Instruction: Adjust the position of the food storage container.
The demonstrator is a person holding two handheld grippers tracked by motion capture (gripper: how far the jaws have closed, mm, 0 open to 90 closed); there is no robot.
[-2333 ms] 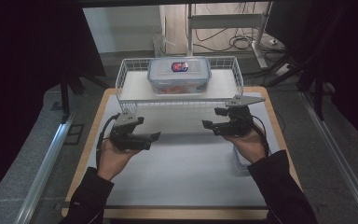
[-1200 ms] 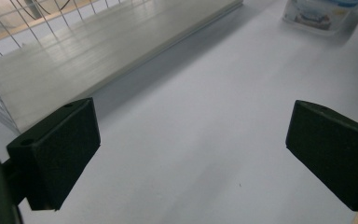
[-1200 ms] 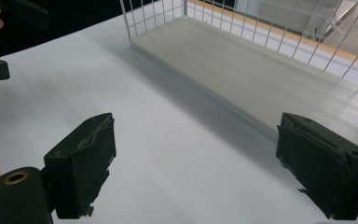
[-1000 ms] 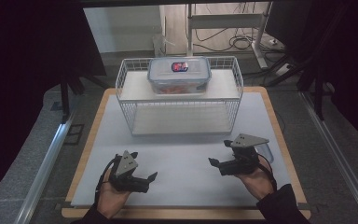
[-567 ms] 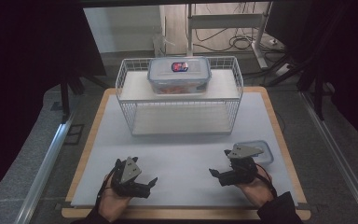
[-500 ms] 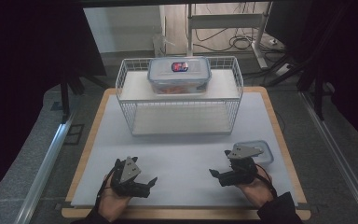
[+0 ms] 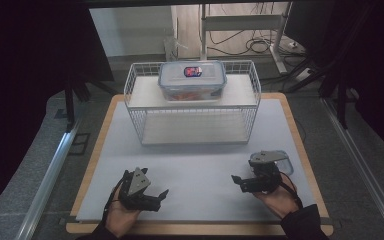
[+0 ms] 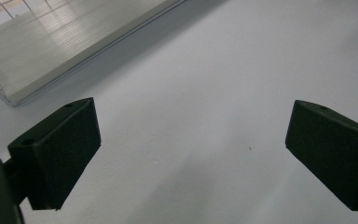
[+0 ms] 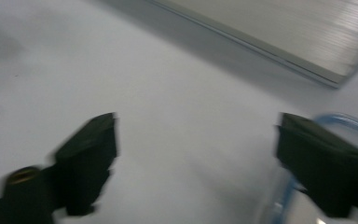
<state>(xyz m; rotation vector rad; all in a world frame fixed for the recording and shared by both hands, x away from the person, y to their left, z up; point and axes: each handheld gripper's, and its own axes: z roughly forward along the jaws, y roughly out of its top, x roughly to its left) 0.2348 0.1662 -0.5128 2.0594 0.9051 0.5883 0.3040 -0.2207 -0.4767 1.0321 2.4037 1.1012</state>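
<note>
A clear food box with a snap lid and a red-and-blue sticker sits on the top shelf of a white wire rack at the back of the mat. A blue-rimmed clear lid lies flat on the mat at the right. My right gripper hovers just left of it, open with nothing between the jaws, which have just been closing a little. My left gripper rests low near the front edge, its jaws wide apart over bare mat.
A white mat covers a wooden board. The rack's lower shelf shows ahead of both grippers. Dark screens stand on both sides, with cables and a metal frame behind the table.
Both hands have drawn back from the rack to the front edge of the mat. The blue-rimmed lid now lies on the mat beside the right gripper. Little has shifted in the last half second.
</note>
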